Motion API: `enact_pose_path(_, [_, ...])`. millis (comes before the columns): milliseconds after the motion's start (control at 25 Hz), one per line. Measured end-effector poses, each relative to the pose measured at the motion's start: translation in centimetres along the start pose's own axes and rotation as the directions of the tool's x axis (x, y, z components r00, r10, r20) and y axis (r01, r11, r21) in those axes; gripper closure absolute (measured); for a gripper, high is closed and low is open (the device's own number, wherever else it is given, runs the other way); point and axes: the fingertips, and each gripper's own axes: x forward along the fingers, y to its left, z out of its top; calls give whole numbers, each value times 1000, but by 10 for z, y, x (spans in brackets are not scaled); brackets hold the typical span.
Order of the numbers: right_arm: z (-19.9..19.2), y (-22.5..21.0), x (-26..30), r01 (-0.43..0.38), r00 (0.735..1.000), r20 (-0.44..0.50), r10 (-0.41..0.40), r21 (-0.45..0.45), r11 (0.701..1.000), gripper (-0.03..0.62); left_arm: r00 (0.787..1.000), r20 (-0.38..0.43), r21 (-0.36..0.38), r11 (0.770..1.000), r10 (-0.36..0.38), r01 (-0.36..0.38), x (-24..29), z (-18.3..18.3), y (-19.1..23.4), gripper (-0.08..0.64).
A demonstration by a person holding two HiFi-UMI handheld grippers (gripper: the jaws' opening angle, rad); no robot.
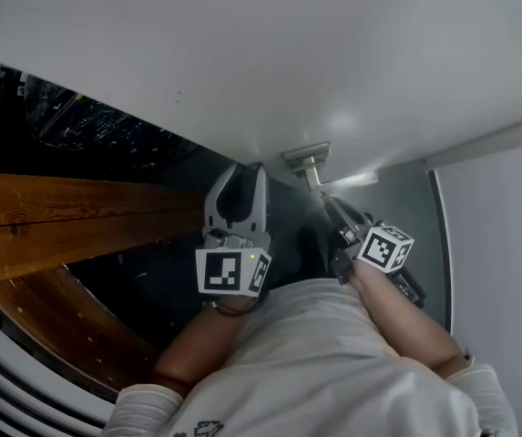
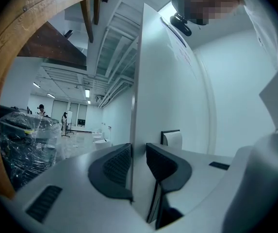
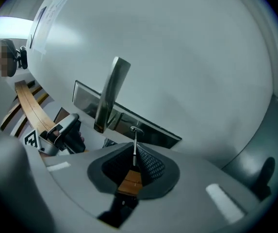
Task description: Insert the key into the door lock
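The white door (image 1: 242, 62) stands ajar, its metal lever handle (image 1: 308, 160) on a lock plate. My right gripper (image 1: 341, 218) is just below the handle. In the right gripper view my right gripper (image 3: 137, 160) is shut on a key (image 3: 135, 147) with a brown head. The thin blade points at the round lock cylinder (image 3: 136, 129) under the lever handle (image 3: 110, 95) and its tip touches it. How deep the tip sits cannot be told. My left gripper (image 1: 238, 198) is shut on the door's free edge (image 2: 138, 130), one pad on each face.
A wooden frame (image 1: 51, 217) curves along the left, with dark wrapped goods (image 2: 22, 144) beyond it. A grey wall (image 1: 497, 244) rises at the right of the door. People stand far off in the hall (image 2: 41, 111) behind the door.
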Motion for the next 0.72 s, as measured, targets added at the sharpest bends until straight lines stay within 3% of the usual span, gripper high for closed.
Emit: enact_pose_path(720, [2,1,8,-26,999,41,20,144,989,568,1000,-3,-9,1000,3,-3,0,-1,0,471])
